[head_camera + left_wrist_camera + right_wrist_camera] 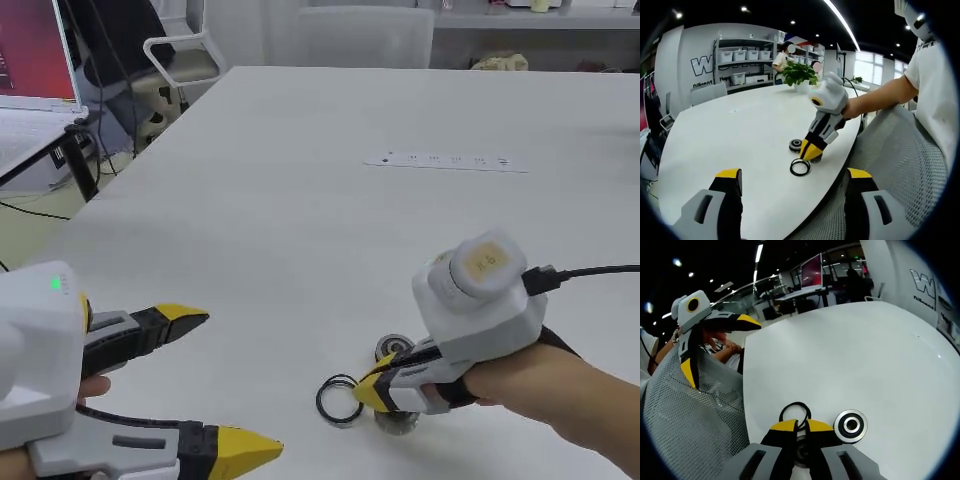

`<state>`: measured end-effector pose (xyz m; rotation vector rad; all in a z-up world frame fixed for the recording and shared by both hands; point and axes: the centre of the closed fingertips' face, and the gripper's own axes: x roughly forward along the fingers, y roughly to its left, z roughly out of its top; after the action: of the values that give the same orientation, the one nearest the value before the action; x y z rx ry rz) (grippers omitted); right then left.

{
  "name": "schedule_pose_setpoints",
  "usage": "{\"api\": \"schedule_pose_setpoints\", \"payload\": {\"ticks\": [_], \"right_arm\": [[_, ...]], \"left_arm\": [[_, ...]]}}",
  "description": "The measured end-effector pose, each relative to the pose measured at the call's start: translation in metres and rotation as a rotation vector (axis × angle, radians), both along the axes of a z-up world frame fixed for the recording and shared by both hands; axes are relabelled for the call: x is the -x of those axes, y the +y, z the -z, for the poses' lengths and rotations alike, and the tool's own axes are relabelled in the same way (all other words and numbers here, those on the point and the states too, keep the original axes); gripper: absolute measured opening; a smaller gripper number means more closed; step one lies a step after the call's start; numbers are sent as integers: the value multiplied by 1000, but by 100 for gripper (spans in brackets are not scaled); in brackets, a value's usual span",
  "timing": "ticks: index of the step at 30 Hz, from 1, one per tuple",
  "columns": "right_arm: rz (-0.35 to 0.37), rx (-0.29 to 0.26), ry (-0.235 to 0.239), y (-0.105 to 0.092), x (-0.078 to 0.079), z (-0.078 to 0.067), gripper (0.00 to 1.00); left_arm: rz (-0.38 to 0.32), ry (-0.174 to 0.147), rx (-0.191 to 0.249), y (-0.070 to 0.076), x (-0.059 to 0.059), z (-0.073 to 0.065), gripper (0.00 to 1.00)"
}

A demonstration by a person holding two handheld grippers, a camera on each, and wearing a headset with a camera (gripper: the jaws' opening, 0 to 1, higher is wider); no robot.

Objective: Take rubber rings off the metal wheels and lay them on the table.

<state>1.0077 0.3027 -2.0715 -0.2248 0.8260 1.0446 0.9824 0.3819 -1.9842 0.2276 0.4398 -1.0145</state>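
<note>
The table (300,200) is showing a smooth, matt white top. The ring (338,400) is looking like dull black rubber, the wheel (850,424) is gleaming as polished metal, and the chair (690,415) is wearing coarse grey mesh cloth.

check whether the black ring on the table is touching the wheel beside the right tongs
Apart. The right gripper view shows bare table between the black ring and the wheel.

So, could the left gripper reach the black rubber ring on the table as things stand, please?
Probably yes: the left gripper is open, with bare table between it and the rubber ring. The right gripper has its shut tips at the ring's edge, though.
</note>
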Motion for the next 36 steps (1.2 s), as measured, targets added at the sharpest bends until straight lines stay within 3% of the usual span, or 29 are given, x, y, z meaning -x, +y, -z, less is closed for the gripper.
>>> {"api": "schedule_pose_setpoints", "payload": {"ticks": [12, 25, 36], "right_arm": [[-38, 41, -55, 1, -1, 2, 10], [-49, 33, -30, 3, 3, 1, 8], [-39, 39, -45, 2, -1, 3, 11]], "left_arm": [[-9, -1, 9, 0, -1, -1, 80], [-20, 1, 17, 1, -1, -1, 79], [-25, 1, 24, 2, -2, -2, 78]]}}
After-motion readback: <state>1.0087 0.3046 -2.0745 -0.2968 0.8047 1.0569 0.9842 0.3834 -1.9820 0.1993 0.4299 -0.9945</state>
